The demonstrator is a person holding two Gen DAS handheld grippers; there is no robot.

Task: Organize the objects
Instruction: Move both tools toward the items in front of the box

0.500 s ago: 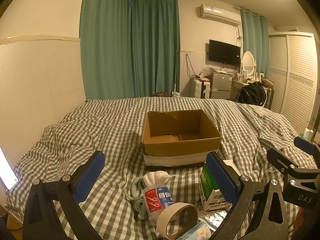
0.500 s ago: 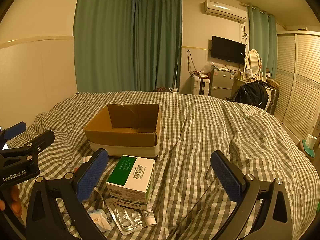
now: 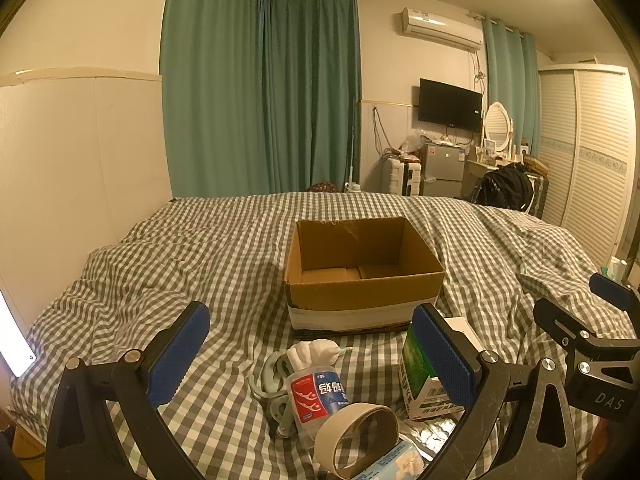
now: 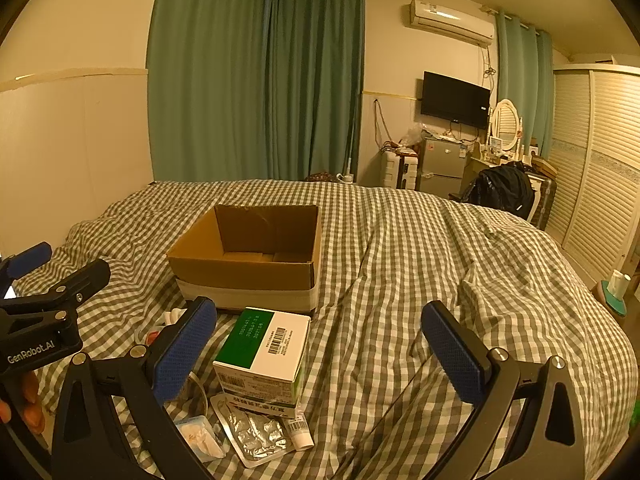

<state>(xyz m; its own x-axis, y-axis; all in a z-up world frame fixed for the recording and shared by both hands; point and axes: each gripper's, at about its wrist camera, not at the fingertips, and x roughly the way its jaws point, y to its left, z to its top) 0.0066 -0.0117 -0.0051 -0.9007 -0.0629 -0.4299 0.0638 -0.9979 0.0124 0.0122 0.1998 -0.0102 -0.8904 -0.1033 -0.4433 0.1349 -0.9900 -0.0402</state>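
Brown corrugated cardboard box (image 3: 362, 276) sits empty on the green-checked quilt (image 4: 420, 264), the clutter just in front of it: a green-and-white carton (image 4: 266, 354), a red-labelled plastic bottle (image 3: 318, 394), a tan tape roll (image 3: 356, 440). Left gripper (image 3: 310, 354) and right gripper (image 4: 320, 348) hover spread wide, holding nothing. The soft quilt may let the carton tip when pinched

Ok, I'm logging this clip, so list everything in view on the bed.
cardboard box: 1, brown, mid-bed, open
green-and-white carton: 1, before the box
blister pack: 1, silver, under the carton's near edge
small tube: 1, white, beside the blister pack
bottle: 1, clear, red-blue label, lying down
tape roll: 1, tan, nearest
checked bedspread: 1, green-white
left hand-held gripper: open
right hand-held gripper: open
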